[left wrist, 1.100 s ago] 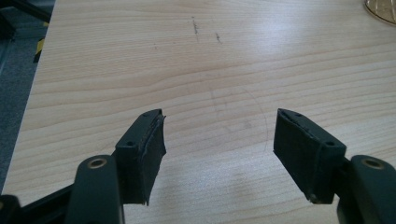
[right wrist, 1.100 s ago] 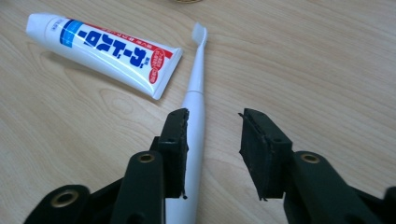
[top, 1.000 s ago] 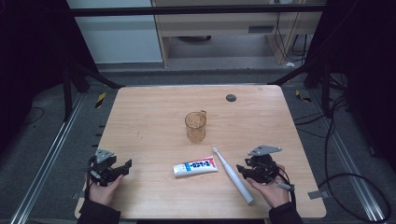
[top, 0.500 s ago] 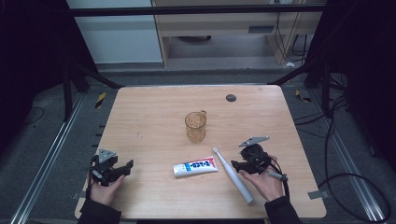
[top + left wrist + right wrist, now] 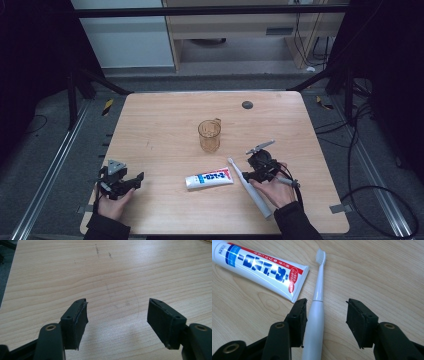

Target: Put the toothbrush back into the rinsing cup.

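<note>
Near the front left corner of the tabletop (image 5: 150, 120), the left tool (image 5: 131, 181) is held with its jaws spread over bare wood. A toothpaste tube (image 5: 209, 178) lies near the front edge. Just right of it, the toothbrush (image 5: 248, 186) lies with bristles pointing toward the far edge, its handle between the right tool's (image 5: 325, 320) spread jaws.

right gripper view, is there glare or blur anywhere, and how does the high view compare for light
Right gripper view: glare washes the table pale at upper right; the toothpaste tube print and toothbrush bristles read sharp, while the nearest jaw bases look soft. High view: the table is evenly lit, its surroundings fall into darkness, and the cup looks small and slightly soft.
</note>
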{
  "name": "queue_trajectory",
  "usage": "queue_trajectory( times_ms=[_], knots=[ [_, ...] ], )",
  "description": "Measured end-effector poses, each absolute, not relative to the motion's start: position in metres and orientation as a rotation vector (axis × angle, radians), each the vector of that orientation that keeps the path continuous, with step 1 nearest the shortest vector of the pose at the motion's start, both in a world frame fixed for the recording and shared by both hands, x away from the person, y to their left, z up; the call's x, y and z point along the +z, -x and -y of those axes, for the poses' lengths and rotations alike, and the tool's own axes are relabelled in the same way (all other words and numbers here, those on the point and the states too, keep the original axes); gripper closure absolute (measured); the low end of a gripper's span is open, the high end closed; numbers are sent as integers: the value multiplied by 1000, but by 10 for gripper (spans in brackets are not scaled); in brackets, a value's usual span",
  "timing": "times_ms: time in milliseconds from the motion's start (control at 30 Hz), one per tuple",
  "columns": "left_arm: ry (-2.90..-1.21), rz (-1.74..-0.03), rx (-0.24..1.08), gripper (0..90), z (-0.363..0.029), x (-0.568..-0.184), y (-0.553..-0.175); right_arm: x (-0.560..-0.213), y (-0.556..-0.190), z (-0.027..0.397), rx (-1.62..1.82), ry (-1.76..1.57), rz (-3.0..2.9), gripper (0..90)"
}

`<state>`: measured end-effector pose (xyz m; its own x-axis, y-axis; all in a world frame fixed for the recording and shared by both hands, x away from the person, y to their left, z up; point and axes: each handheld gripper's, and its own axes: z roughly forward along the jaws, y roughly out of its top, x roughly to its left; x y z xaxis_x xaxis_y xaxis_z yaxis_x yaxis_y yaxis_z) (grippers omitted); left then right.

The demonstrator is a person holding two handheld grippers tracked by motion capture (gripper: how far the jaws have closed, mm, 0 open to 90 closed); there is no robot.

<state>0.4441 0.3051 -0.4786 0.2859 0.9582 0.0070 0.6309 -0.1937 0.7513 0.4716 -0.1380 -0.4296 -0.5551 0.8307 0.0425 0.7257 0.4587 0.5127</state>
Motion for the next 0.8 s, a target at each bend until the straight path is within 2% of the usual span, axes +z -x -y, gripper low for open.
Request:
queue_trajectory(
  times_ms=[800],
  knots=[
    [-1921, -1420, 648, 317, -304, -480, -445, -449, -479, 124, 576, -1368, -2588, 549]
  ],
)
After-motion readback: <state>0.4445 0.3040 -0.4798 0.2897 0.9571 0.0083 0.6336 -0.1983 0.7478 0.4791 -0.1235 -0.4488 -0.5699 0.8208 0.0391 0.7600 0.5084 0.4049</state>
